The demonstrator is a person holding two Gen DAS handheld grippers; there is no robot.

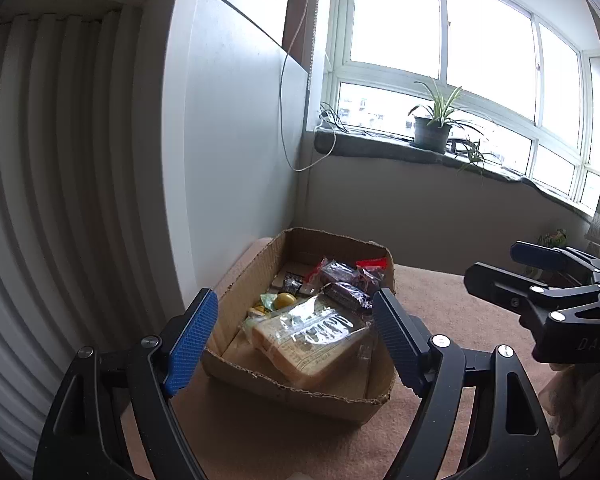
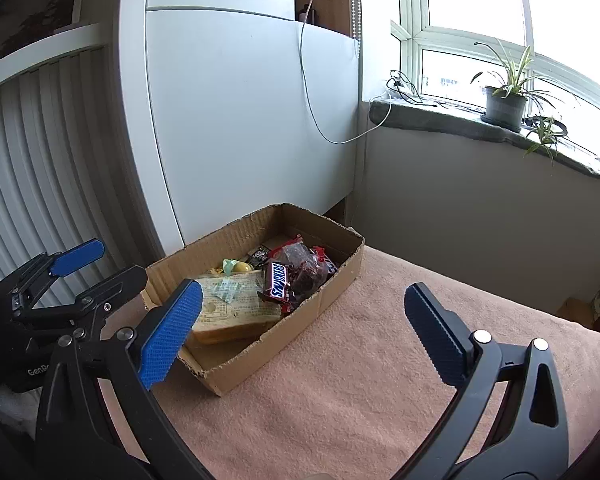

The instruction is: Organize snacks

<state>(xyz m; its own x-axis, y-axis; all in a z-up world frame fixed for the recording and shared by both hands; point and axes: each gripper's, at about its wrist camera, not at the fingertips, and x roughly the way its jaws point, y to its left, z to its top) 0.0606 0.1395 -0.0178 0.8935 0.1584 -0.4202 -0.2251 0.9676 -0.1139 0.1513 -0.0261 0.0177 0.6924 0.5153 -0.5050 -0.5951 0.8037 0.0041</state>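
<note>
Cardboard makes up the shallow box (image 2: 320,300) sitting on a pink towel-covered surface (image 2: 380,360), close to the white cabinet (image 2: 240,120). Inside lie a bagged bread slice (image 2: 228,304) at the near end and a Snickers bar (image 2: 278,280) among darker packets behind. Both the left tool (image 1: 296,340) and the right tool (image 2: 304,336) stand spread with nothing between the jaws, poised short of the box. Judging from this, everything seems stowed; pull straight back, clearing the torn rim. Its long axis runs away towards the cabinet-and-window corner.
</note>
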